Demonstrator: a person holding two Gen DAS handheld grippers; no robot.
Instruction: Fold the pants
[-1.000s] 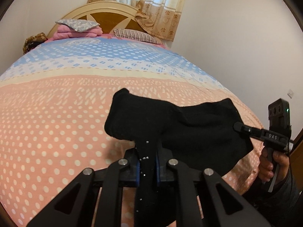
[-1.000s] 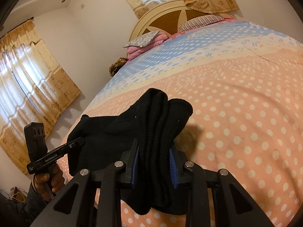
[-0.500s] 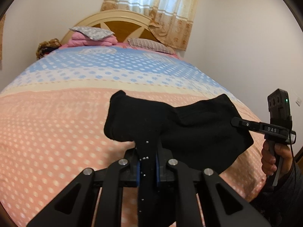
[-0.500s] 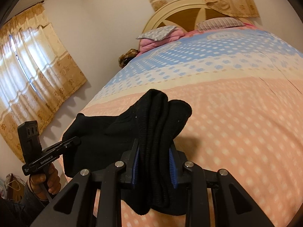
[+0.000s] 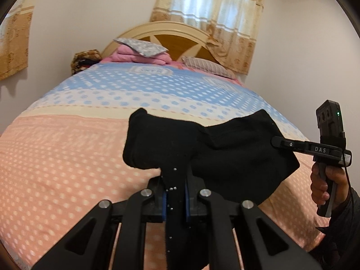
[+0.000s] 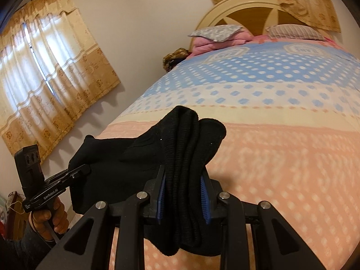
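Above the bed's (image 5: 67, 157) pink near end, you hold one pair of black pants (image 5: 225, 153) between two grippers: left gripper (image 5: 174, 193) pinched nearly closed on an edge, right gripper (image 6: 183, 193) clamped around a thicker bunch.

Home bedroom — bed (image 5: 67, 157), headboard (image 5: 180, 31), curtains (image 6: 51, 67)

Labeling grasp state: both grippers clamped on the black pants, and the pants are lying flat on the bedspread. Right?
Not flat. Both grippers do clamp the black pants, but the cloth hangs lifted between the left gripper and the right gripper, above the bedspread. The left wrist view shows it sagging in the air.
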